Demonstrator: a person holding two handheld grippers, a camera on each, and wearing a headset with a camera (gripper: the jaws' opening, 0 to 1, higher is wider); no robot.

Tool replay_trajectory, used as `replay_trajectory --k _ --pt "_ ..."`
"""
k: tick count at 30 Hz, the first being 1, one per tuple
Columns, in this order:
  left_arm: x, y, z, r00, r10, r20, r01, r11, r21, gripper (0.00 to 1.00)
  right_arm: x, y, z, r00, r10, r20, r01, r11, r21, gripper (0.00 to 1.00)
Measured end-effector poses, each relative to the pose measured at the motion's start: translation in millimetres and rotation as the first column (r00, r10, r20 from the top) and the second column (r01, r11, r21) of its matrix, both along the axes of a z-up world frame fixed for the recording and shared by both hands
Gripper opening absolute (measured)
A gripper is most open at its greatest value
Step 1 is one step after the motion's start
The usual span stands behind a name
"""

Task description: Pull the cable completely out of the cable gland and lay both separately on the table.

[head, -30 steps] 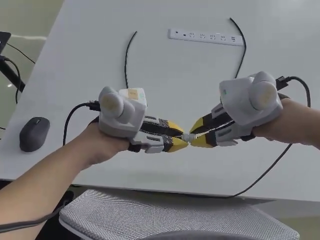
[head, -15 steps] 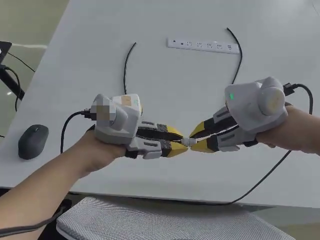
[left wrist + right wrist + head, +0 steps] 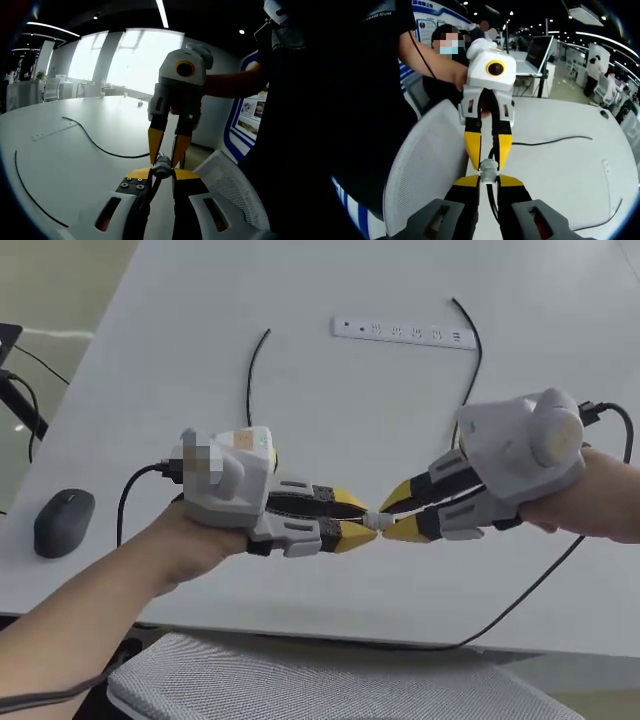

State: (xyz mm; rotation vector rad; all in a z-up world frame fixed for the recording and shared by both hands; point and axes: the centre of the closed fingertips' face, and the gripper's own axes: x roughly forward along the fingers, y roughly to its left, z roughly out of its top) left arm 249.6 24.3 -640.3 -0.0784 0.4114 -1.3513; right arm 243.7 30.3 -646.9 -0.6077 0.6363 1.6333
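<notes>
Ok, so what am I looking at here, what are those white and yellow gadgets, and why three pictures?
They're handheld grippers, one in each of a person's hands. The wide picture comes from a headset camera looking down at the white table; each round one from a camera on a gripper, looking along its jaws. The left gripper and right gripper meet tip to tip, both pairs of jaws closed on a pale cable gland with its black cable. On the table: a power strip, loose black cables, a computer mouse.
</notes>
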Motion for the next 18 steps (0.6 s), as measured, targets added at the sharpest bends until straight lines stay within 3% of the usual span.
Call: replay_trajectory --k 7,12,15,16,18 --pt "0.6 -2.1 -0.8 1.0 -0.005 0.003 0.006 1.0 -0.008 0.16 -0.5 -1.5 0.2 1.0 0.01 0.001 -0.01 1.0 0.003 0.07" --pt "0.8 -1.5 -0.5 1.0 0.002 -0.03 -0.002 1.0 -0.012 0.15 -1.4 -0.5 0.7 1.0 0.015 0.002 -0.015 1.0 0.012 0.07" --pt "3.3 0.6 0.4 0.999 0.017 -0.033 -0.017 1.0 -0.002 0.15 1.2 1.7 1.0 1.0 -0.014 -0.005 0.014 1.0 0.026 0.08" --pt "4.1 2.0 1.0 0.998 0.024 -0.052 -0.025 1.0 -0.006 0.15 2.6 2.8 1.8 1.0 -0.027 -0.013 0.027 0.999 0.04 0.08" --pt "4.7 3.1 1.4 0.998 0.027 -0.057 -0.028 1.0 -0.009 0.15 3.3 3.7 2.6 0.995 -0.074 -0.067 0.078 0.996 0.05 0.09"
